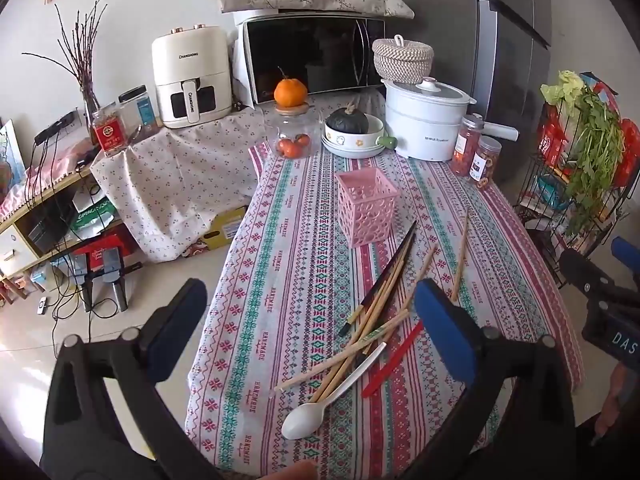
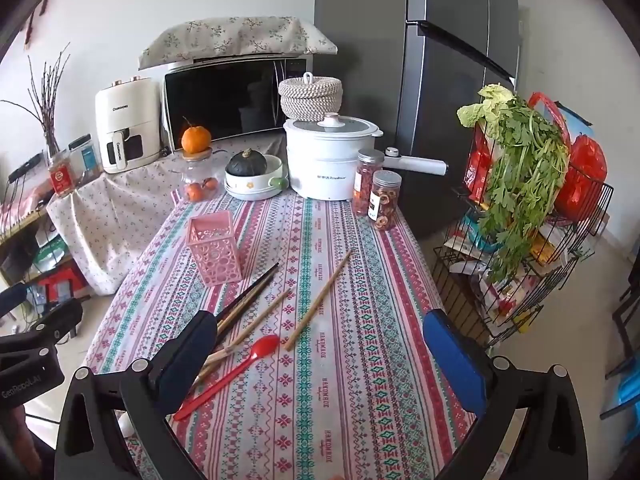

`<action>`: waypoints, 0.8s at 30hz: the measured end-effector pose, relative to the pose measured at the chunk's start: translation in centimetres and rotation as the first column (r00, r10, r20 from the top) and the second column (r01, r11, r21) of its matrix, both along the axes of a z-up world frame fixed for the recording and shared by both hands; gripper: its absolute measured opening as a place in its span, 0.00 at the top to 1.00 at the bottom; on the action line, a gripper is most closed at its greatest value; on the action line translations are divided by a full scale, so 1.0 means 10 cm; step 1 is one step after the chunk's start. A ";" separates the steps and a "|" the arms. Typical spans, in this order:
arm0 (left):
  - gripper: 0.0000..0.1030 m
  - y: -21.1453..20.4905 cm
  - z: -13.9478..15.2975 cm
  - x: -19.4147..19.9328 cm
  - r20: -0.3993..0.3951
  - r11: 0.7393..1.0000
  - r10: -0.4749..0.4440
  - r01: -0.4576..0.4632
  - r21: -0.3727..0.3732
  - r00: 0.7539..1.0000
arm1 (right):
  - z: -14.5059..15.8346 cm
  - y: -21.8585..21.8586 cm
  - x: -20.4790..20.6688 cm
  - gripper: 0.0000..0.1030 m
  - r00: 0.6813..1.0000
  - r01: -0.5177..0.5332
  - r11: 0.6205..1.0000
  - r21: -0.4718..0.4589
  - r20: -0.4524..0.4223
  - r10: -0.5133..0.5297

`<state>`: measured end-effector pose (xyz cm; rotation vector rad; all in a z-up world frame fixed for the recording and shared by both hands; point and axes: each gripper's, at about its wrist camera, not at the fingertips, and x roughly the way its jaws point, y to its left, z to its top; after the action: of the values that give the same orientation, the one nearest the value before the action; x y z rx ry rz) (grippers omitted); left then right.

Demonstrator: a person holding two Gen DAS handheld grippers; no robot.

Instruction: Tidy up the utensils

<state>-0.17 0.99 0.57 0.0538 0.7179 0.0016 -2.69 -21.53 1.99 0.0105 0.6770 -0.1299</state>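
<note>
Both grippers hovered over the near end of the table (image 2: 360,360). The left gripper (image 1: 310,328) had its jaws spread wide and empty, as did the right gripper (image 2: 326,354). One pink perforated holder (image 1: 366,208) stood upright and empty at mid-table. In front of it lay a loose heap of chopsticks (image 1: 384,300), count uncertain where they crossed, with one more chopstick (image 2: 320,300) apart. One white spoon (image 1: 320,404) and one red spoon (image 2: 236,372) lay nearest.
</note>
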 end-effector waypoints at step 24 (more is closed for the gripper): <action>0.00 -0.02 -0.01 -0.01 0.006 1.000 0.002 -0.002 0.003 1.000 | -0.03 0.02 0.00 0.00 1.000 0.001 1.000 0.011 -0.004 -0.001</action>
<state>-0.27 0.83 0.46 0.0557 0.7118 0.0049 -2.69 -21.35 1.68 0.0211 0.6819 -0.1272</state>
